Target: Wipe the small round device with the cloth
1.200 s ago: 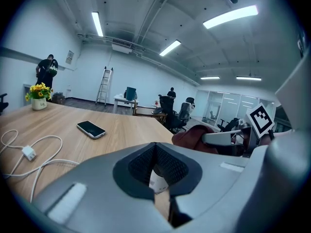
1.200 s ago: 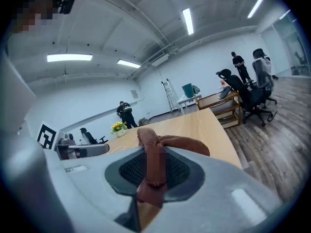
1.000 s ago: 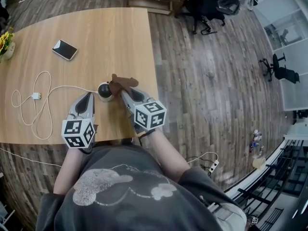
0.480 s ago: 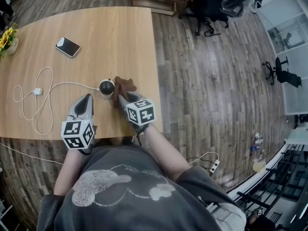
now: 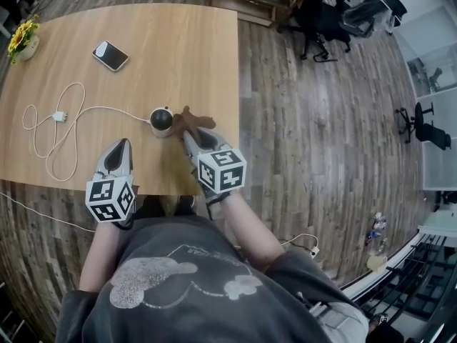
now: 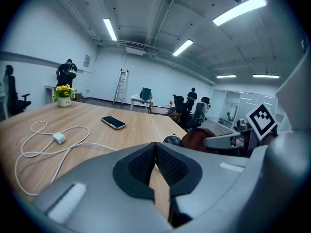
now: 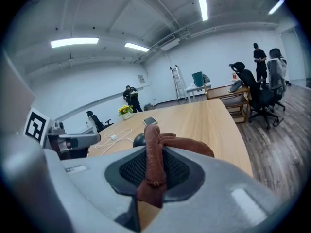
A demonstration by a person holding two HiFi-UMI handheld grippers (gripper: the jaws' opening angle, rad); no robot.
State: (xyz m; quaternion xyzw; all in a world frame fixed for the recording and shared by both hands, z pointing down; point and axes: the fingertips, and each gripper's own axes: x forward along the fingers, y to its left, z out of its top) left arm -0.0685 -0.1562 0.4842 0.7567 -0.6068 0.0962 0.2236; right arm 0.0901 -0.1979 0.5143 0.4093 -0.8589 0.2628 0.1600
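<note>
On wooden table (image 5: 178,48), near its front edge: small round device (image 5: 161,119), dark, with white cable (image 5: 53,131) trailing off to its left. Just right of the device: brown cloth (image 5: 193,122), pinched between the jaws of right gripper (image 5: 188,137). Left of the device, nearer the person: left gripper (image 5: 121,146), jaws pressed together on nothing, apart from the device. Beyond the device, leftward: phone (image 5: 111,56).

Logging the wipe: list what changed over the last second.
The right gripper, still shut on the cloth, bunched it in beside the small round device, then fanned it out again. The left gripper, shut, the device, cable and phone stayed put.
</note>
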